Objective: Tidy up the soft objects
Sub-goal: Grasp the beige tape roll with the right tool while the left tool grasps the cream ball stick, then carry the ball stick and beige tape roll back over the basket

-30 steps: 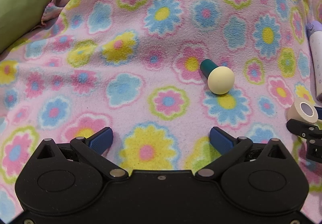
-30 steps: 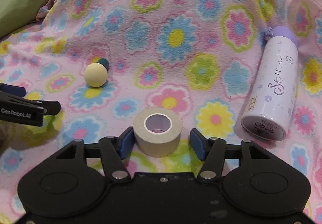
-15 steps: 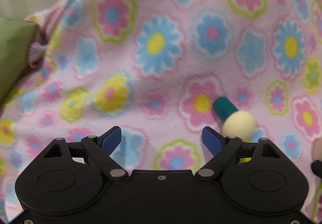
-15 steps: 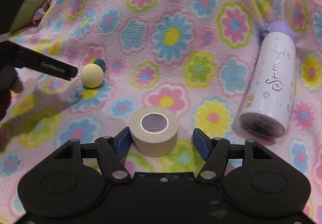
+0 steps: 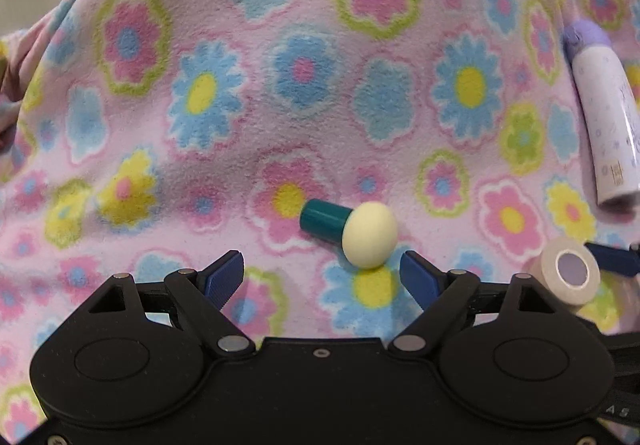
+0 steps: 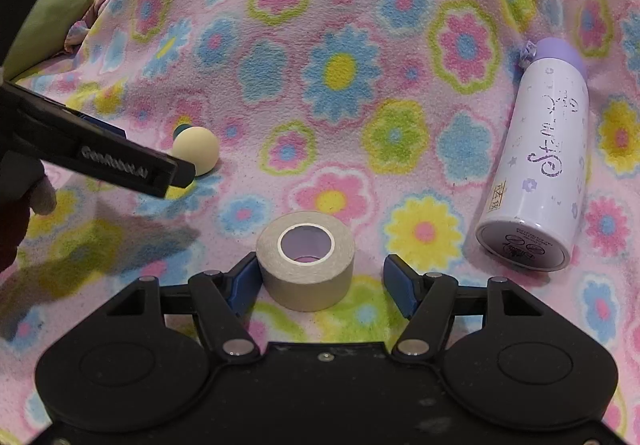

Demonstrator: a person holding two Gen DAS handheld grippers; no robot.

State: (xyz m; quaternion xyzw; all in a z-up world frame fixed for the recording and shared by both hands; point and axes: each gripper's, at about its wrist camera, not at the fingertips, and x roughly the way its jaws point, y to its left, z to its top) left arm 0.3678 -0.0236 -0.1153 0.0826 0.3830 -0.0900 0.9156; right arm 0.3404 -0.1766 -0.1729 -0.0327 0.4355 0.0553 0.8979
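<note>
A toy with a cream ball head (image 5: 370, 235) and a teal stem (image 5: 322, 220) lies on the flowered fleece blanket (image 5: 304, 69). My left gripper (image 5: 320, 269) hovers just before it. The ball sits close to the right fingertip (image 5: 414, 271), with no pad pressing on it. Its jaws are opening. One of its fingers (image 6: 120, 161) reaches in from the left in the right wrist view, its tip beside the toy (image 6: 198, 153). My right gripper (image 6: 324, 283) straddles a beige tape roll (image 6: 306, 259). The left pad touches the roll and a gap shows at the right pad.
A white bottle with a lilac cap (image 6: 536, 173) lies on the blanket at the right, also seen in the left wrist view as the bottle (image 5: 604, 117). A green cushion (image 6: 44, 29) sits at the far left. A hand (image 6: 24, 185) holds the left gripper.
My left gripper has moved so that the toy now lies right at its tips, and its jaws stand narrower than a second ago. The right gripper stays around the tape roll.
</note>
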